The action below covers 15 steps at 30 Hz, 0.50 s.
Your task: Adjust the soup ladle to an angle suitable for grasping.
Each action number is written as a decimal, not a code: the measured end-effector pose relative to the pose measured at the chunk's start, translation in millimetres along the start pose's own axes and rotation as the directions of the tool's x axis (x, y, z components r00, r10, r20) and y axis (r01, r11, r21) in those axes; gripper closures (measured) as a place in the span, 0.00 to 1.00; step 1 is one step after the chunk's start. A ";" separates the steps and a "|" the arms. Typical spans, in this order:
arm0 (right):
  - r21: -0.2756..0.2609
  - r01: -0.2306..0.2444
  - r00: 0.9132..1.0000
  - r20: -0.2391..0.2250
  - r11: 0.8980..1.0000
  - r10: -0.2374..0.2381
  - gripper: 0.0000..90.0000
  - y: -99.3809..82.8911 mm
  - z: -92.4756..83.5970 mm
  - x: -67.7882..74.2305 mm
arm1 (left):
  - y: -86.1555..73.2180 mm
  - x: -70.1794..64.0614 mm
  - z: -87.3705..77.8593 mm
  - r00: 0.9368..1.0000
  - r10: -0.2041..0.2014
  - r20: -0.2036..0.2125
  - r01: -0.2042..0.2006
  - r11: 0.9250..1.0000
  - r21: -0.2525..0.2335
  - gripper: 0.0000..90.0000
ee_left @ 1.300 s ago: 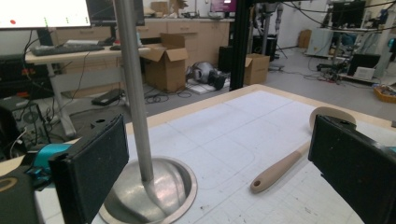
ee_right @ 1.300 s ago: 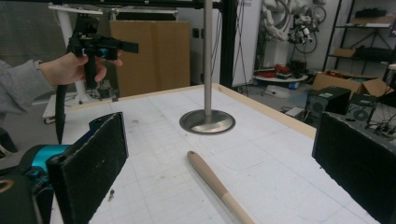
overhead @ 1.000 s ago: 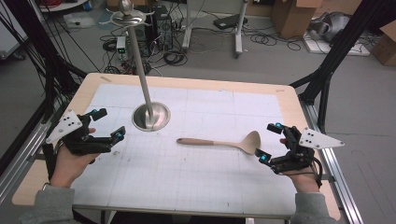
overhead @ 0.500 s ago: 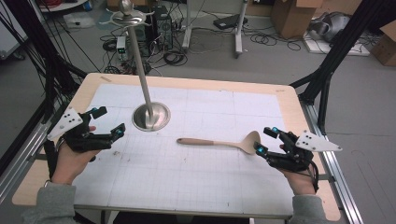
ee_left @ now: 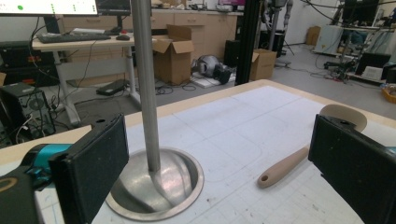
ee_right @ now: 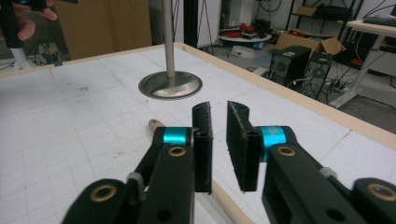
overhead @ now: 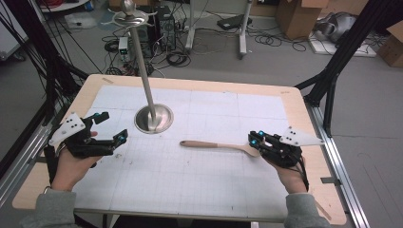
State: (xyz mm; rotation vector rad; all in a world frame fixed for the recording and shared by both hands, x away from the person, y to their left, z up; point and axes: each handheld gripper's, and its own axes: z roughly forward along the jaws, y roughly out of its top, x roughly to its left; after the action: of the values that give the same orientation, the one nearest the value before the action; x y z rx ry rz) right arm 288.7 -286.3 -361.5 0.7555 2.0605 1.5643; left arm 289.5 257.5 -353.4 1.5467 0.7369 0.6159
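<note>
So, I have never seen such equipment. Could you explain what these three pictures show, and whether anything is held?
There is no robot here: a person holds hand-operated tongs in each hand. One camera looks down from above the table; each of the other two rides on one pair of tongs and looks along its black jaws. On the white gridded mat stand a metal pole on a round base and lies a wooden spoon. The left tongs are open and hold nothing. The right tongs are at the spoon's bowl; their jaws have just been closing and are nearly together, but I cannot tell whether they pinch it.
</note>
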 end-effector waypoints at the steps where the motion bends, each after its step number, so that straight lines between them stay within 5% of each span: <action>1: 0.010 0.004 1.000 -0.003 1.000 -0.004 0.94 0.3 2.3 -0.2 | -1.0 -0.2 -0.9 1.000 -0.001 -0.002 0.001 1.000 0.001 0.06; 15: 0.098 -0.018 1.000 -0.021 0.995 0.020 0.99 1.9 38.5 -5.5 | -9.4 -2.8 -10.3 1.000 0.010 -0.015 -0.009 0.999 0.035 0.06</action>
State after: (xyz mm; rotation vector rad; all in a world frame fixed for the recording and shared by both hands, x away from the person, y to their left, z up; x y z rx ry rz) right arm 317.8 -261.7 -369.6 0.7987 2.1652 1.4970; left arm 279.0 262.5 -361.5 1.5797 0.7554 0.6251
